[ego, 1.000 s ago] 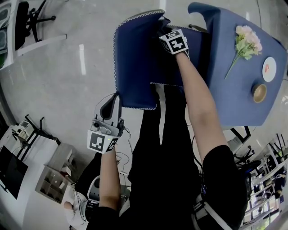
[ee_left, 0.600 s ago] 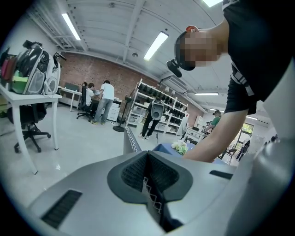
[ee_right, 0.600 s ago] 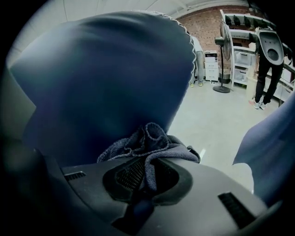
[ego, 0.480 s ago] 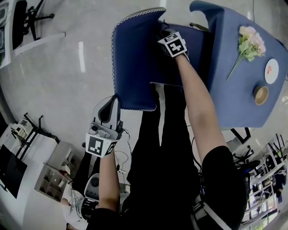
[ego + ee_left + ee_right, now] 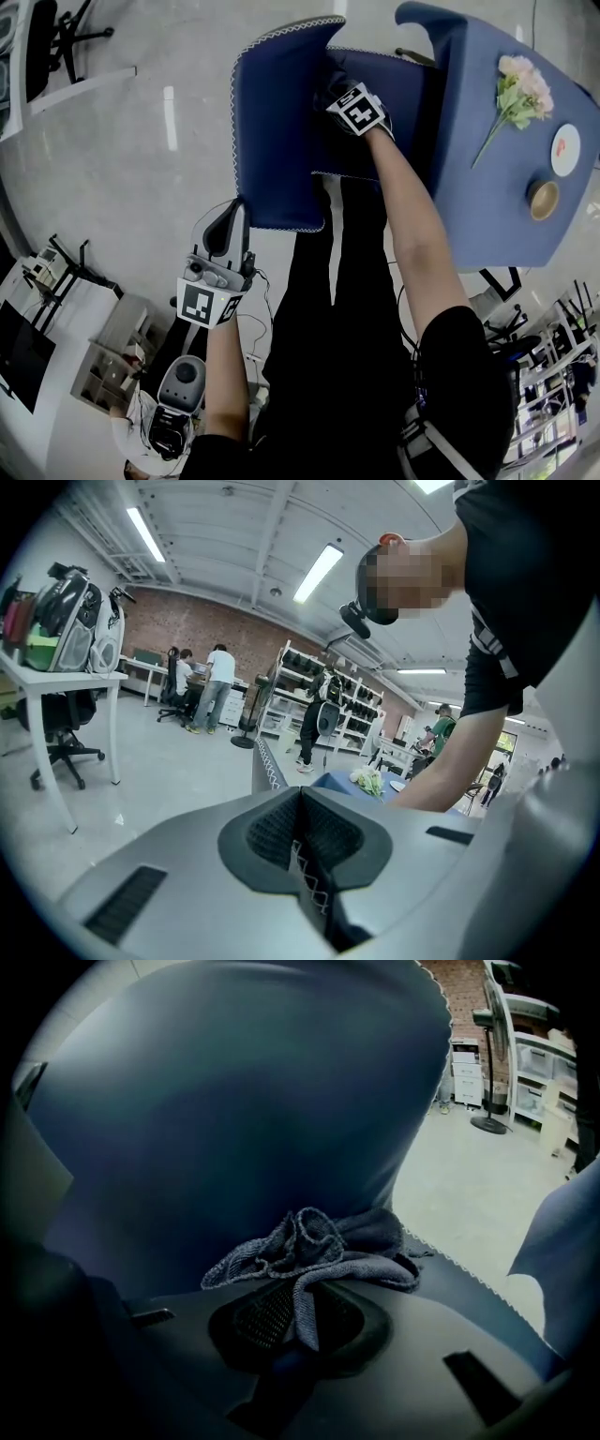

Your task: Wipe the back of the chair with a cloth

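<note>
Floor [image 5: 112,141] lay open and pale to the left of the chair back [image 5: 281,112], while the desk [image 5: 487,216] under a blue cover stood close at its right. The chair back, covered in blue, filled the right gripper view. That view showed what the head view hid: the right tongs [image 5: 298,1312] pinched a crumpled grey-blue cloth [image 5: 314,1246] right at the chair back. Only the left gripper view showed the left tongs [image 5: 302,808] pressed together on the trimmed edge [image 5: 307,874] of the chair cover. Flowers [image 5: 520,89], a plate [image 5: 565,150] and a small bowl [image 5: 542,199] lay on the desk; the bowl's content could not be made out.
</note>
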The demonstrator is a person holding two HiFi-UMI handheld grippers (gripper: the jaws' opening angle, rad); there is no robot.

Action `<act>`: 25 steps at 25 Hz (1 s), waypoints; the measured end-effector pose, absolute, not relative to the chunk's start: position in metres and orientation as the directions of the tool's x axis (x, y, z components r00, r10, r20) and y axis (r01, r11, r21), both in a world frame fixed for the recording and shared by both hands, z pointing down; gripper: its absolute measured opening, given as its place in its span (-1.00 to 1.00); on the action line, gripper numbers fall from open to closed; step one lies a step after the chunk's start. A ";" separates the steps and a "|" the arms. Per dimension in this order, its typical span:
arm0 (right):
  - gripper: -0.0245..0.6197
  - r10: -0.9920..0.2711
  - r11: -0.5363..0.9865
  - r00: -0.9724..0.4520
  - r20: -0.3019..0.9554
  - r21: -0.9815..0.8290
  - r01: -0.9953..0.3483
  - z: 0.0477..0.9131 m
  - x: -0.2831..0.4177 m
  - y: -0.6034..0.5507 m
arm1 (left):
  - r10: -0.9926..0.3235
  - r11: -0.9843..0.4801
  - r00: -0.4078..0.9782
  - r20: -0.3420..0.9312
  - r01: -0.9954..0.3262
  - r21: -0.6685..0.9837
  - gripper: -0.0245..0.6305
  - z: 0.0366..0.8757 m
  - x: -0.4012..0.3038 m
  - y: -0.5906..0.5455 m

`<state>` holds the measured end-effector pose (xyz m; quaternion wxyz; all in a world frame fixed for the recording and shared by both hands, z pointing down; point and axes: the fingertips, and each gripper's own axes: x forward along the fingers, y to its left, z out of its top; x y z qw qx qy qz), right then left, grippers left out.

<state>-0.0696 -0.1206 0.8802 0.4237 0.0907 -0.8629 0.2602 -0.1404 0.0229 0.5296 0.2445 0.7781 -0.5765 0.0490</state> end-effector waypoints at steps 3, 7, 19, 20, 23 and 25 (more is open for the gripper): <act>-0.74 0.105 0.851 -0.617 0.780 -0.391 -0.349 0.886 -0.065 -0.098 | -0.875 -0.213 0.327 0.358 -0.922 0.324 -0.85 0.530 -0.138 0.023; -0.74 0.158 0.855 -0.592 0.790 -0.409 -0.318 0.894 -0.061 -0.069 | -0.877 -0.209 0.324 0.355 -0.922 0.326 -0.85 0.531 -0.138 0.023; -0.74 0.347 0.848 -0.507 0.789 -0.495 -0.190 0.899 -0.049 0.013 | -0.874 -0.213 0.331 0.355 -0.919 0.333 -0.85 0.530 -0.139 0.025; -0.74 0.354 0.853 -0.497 0.792 -0.491 -0.176 0.899 -0.048 0.018 | -0.873 -0.215 0.334 0.355 -0.918 0.335 -0.85 0.529 -0.139 0.025; -0.74 0.405 0.822 -0.495 0.769 -0.543 -0.171 0.902 -0.046 0.042 | -0.868 -0.225 0.345 0.356 -0.914 0.339 -0.85 0.529 -0.139 0.023; -0.74 0.425 0.809 -0.490 0.761 -0.563 -0.172 0.904 -0.045 0.053 | -0.867 -0.228 0.350 0.355 -0.912 0.341 -0.85 0.529 -0.139 0.022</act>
